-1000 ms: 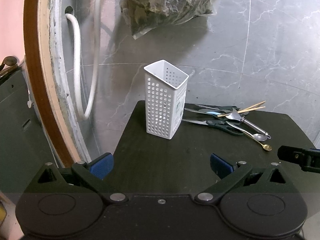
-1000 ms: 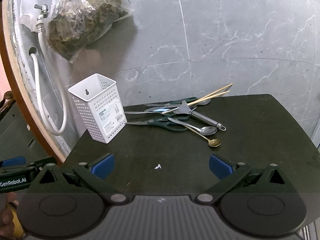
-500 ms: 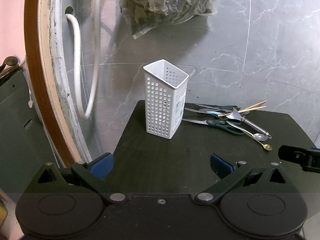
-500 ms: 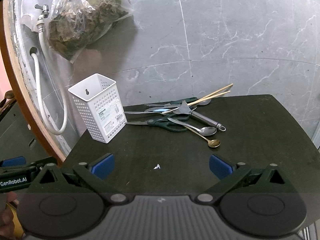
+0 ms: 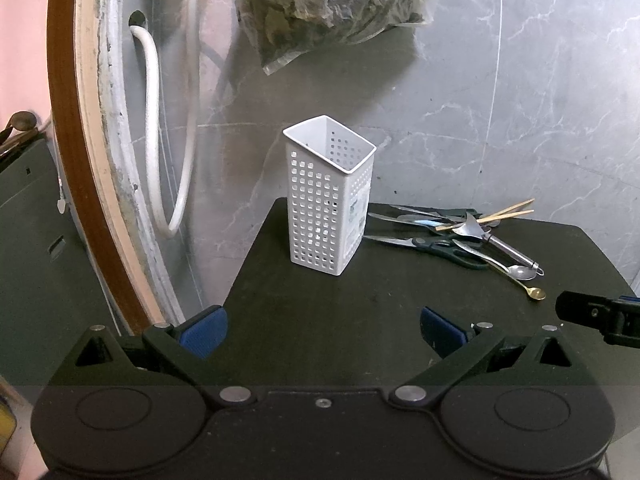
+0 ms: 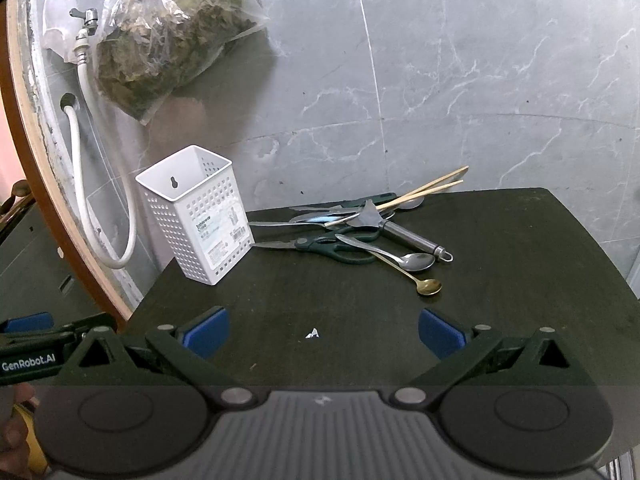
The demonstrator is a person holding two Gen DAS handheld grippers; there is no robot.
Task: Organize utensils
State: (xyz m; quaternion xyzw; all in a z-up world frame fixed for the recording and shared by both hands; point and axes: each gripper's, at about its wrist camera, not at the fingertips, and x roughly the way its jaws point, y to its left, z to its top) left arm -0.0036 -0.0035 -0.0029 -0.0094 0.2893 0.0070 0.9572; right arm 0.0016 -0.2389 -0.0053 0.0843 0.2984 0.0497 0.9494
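Note:
A white perforated utensil holder (image 5: 330, 196) (image 6: 198, 214) stands upright and empty at the back left of the dark table (image 5: 380, 312) (image 6: 520, 280). To its right lies a pile of utensils: green-handled scissors (image 6: 324, 245) (image 5: 424, 245), a silver spoon (image 6: 404, 258), a small gold spoon (image 6: 428, 287) (image 5: 534, 292), wooden chopsticks (image 6: 428, 190) (image 5: 500, 212) and a steel-handled tool (image 6: 404, 234). My left gripper (image 5: 322, 326) hangs open over the table's near left edge, well short of the holder. My right gripper (image 6: 322, 330) is open over the table's front, holding nothing.
A clear bag of dried leaves (image 6: 168, 36) (image 5: 332, 4) hangs on the grey marble wall behind. A white hose (image 5: 154, 128) runs from a tap (image 6: 86, 20) down the left. A brown wooden frame edge (image 5: 76, 160) curves along the left side.

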